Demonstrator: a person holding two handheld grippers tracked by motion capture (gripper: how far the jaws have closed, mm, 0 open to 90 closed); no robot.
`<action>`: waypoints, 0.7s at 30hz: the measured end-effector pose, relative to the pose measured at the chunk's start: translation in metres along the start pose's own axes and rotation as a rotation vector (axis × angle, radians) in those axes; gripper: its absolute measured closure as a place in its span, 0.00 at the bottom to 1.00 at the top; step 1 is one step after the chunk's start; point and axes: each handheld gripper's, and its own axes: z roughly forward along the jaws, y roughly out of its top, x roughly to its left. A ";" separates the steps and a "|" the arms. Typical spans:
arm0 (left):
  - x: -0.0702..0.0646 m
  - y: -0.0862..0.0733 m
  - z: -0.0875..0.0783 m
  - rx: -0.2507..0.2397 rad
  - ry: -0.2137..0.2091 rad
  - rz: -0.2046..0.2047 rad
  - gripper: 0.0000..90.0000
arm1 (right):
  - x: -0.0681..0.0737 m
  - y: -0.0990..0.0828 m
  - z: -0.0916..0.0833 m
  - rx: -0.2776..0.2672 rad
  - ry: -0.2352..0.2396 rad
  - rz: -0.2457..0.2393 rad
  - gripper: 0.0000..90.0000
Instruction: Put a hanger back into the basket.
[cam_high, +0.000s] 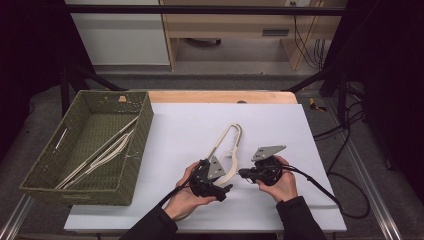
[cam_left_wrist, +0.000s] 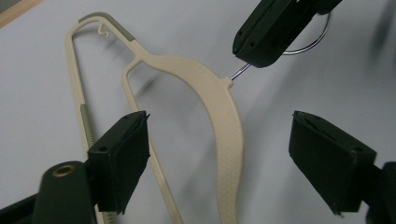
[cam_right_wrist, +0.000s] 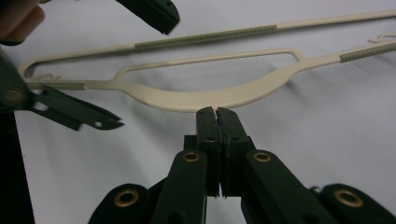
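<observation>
Cream hanger (cam_high: 227, 145) flat on white table (cam_high: 280, 125). Right gripper (cam_right_wrist: 216, 111) clamped on its wire hook (cam_left_wrist: 240, 70). Left gripper (cam_left_wrist: 219, 154) jaws apart, astride hanger's shoulder.

Woven basket (cam_high: 142, 127) w/ spare hangers (cam_high: 102, 152) on white tabletop (cam_high: 195, 125), left side.

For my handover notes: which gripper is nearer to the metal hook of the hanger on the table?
Right. The right gripper is shut on the metal hook; the left gripper is open around the hanger body, farther from it.

We see a white table (cam_high: 280, 125) bearing a cream hanger (cam_high: 227, 142) and a green woven basket (cam_high: 142, 145) at its left edge
</observation>
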 end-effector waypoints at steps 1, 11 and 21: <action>0.000 0.000 0.004 0.010 -0.009 0.001 0.26 | 0.000 0.000 0.000 0.002 -0.002 0.001 0.99; 0.000 0.001 0.015 0.066 -0.012 0.029 0.54 | 0.001 0.002 -0.002 -0.005 0.000 -0.002 0.99; -0.003 0.001 0.016 0.091 -0.025 0.000 0.79 | 0.001 0.003 -0.003 -0.006 -0.003 -0.015 0.99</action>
